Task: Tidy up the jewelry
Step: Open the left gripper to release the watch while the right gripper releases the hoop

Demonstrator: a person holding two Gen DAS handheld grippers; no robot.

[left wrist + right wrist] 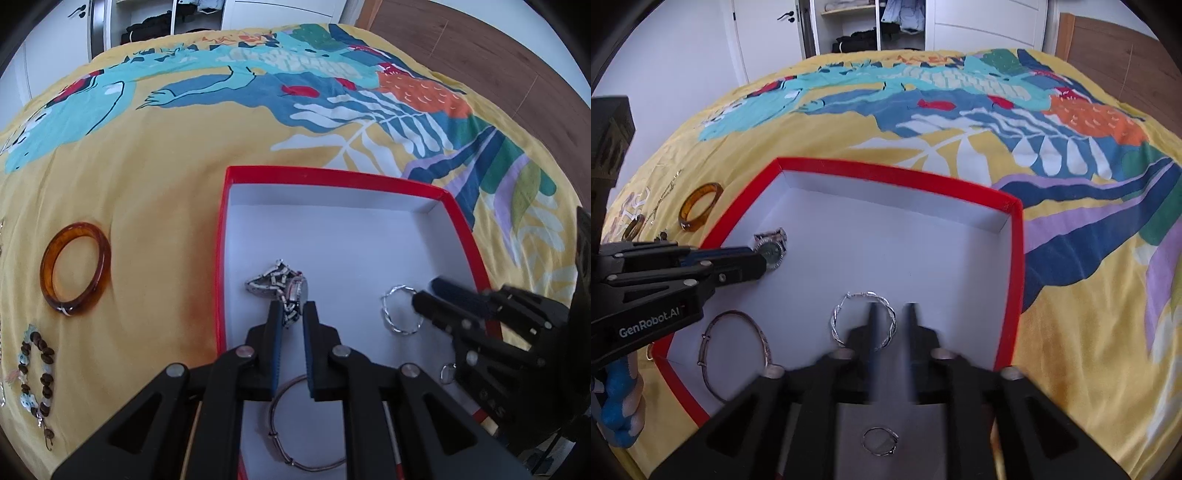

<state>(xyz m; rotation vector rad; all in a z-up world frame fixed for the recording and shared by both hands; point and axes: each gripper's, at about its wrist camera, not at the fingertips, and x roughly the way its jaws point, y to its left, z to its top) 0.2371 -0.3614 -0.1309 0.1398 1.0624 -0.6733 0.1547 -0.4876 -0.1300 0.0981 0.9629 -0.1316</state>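
Your left claw [291, 314] pinches the watch [280, 288] by its slithery metal band; grip near the heavier case. Your right claw [892, 317] stands narrowly parted, empty.

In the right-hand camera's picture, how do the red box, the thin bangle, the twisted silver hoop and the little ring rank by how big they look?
1. Red box, far the largest.
2. Thin bangle.
3. Twisted silver hoop, a bit smaller than the bangle.
4. Little ring, smallest, though it lies nearest the camera.
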